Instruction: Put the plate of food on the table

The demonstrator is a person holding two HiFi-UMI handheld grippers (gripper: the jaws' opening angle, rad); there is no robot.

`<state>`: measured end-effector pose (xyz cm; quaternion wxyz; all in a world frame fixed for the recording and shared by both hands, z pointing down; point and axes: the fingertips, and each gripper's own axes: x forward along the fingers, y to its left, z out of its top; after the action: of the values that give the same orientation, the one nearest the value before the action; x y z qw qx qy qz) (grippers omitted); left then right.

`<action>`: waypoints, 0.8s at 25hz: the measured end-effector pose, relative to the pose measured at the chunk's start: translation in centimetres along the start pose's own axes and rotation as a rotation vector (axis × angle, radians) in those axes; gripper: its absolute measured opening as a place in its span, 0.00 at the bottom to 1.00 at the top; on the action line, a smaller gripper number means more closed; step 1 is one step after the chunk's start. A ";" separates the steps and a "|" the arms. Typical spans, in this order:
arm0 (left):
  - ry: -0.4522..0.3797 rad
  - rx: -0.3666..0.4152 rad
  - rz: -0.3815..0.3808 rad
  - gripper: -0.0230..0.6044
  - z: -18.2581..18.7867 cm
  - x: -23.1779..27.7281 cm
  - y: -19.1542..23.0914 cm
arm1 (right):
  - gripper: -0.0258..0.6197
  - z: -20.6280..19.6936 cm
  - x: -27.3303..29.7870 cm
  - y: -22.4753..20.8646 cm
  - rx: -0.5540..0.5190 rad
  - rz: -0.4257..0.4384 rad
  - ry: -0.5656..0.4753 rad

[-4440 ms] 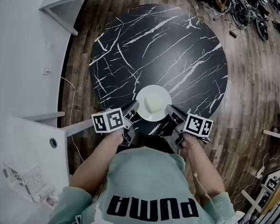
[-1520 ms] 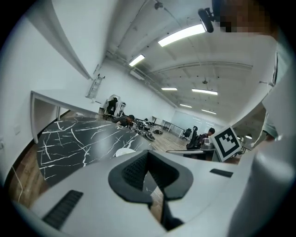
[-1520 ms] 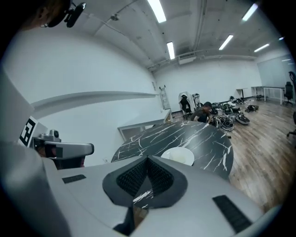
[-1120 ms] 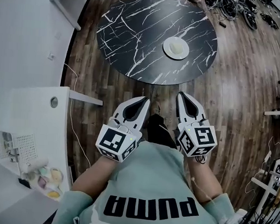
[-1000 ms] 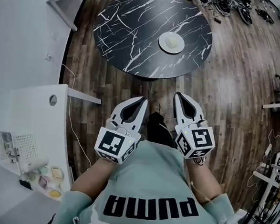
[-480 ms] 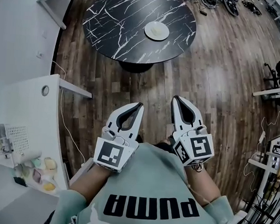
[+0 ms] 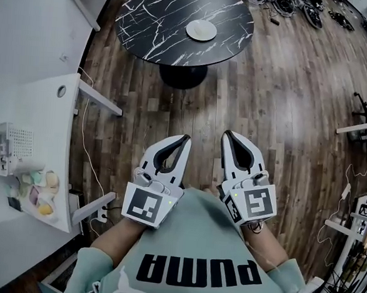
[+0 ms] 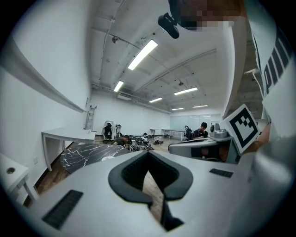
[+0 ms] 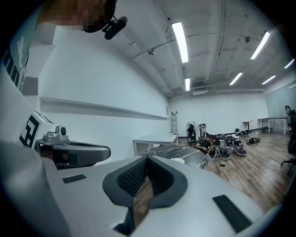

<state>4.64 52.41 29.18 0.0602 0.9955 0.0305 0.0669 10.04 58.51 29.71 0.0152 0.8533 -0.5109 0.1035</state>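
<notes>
Probably stiff, slick, chippable plate (image 7: 201, 30) on table (image 7: 148, 27) — best taken by opposite rim edges; left gripper (image 7: 185, 137), right gripper (image 7: 225, 134) pressed together, empty.

Brightly and evenly lit from ceiling strip lights (image 9: 179, 41); soft glare on wooden floor (image 7: 192, 109); strong fisheye bending, dark vignetted corners in gripper views.

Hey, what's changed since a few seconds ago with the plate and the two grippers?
The left hand-held gripper and the right hand-held gripper have let go of the plate and drawn back toward the person's chest, both shut and empty. The person has stepped back, so the round table now lies farther off. The plate stays on the table.
</notes>
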 end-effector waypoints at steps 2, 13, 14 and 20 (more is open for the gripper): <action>-0.007 0.004 0.020 0.05 -0.1 -0.7 -3.2 | 0.05 -0.2 -2.9 -0.6 -0.006 0.017 -0.010; 0.012 0.036 0.215 0.05 -2.4 -6.0 -15.6 | 0.05 -1.5 -16.0 -1.8 -0.058 0.111 -0.010; 0.015 0.044 0.232 0.05 -2.6 -6.6 -16.1 | 0.05 -1.7 -16.7 -1.7 -0.057 0.116 -0.011; 0.043 0.070 0.312 0.05 -3.8 -11.0 -16.7 | 0.05 -2.9 -19.9 0.0 -0.051 0.132 -0.008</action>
<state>-7.61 68.66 29.43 0.0138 0.9880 -0.1209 0.0955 0.53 76.17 28.73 0.0278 0.8175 -0.5686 0.0877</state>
